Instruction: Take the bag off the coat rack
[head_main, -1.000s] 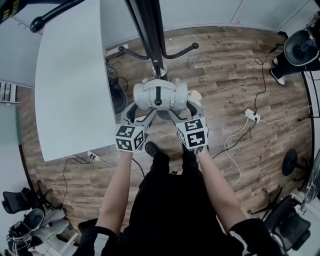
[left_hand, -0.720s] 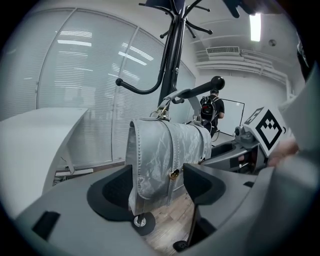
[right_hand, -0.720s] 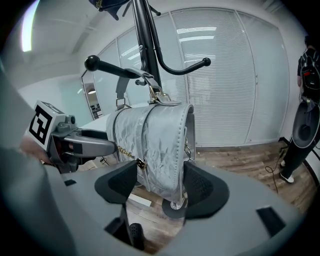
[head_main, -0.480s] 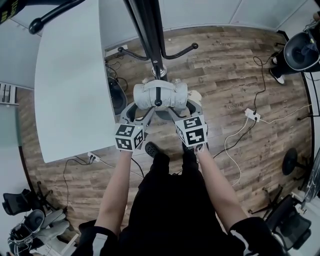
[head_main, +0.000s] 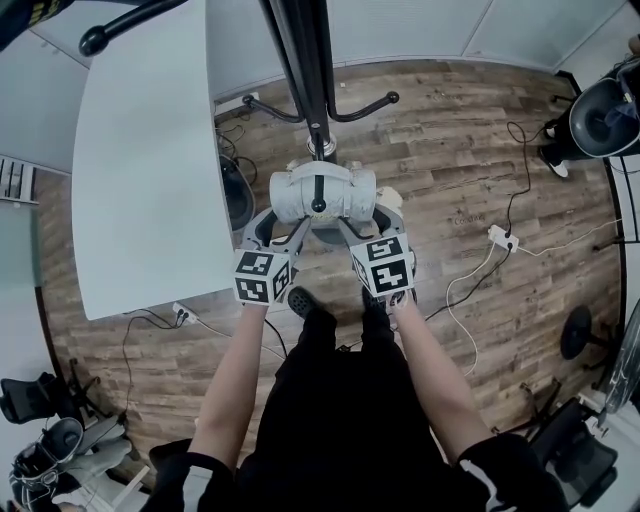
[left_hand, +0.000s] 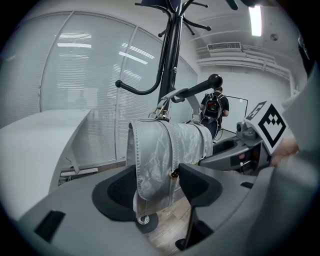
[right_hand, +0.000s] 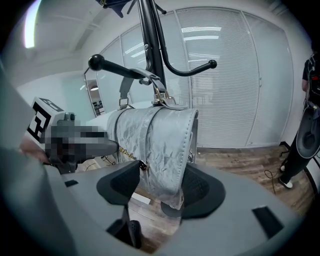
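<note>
A silvery grey bag (head_main: 320, 192) hangs by its strap from a knobbed hook (left_hand: 215, 80) of the black coat rack (head_main: 305, 60). My left gripper (head_main: 283, 222) is at the bag's left end and my right gripper (head_main: 362, 222) at its right end. In the left gripper view the bag (left_hand: 160, 150) hangs between the jaws of the left gripper (left_hand: 157, 180), which are closing around it. In the right gripper view the other end of the bag (right_hand: 160, 145) sits between the closing jaws of the right gripper (right_hand: 160, 182), with a small gap at the left pad (right_hand: 120, 185).
A white table (head_main: 140, 170) stands close on the left. Cables and a power strip (head_main: 500, 237) lie on the wood floor. A person with a backpack (left_hand: 214, 107) stands at the right. Office chairs (head_main: 40, 440) are behind me, and a glass wall with blinds (right_hand: 225, 90) is beyond the rack.
Both grippers stay at the bag's two ends. The head view has shifted slightly, so the bag and rack sit a little lower in the picture.
</note>
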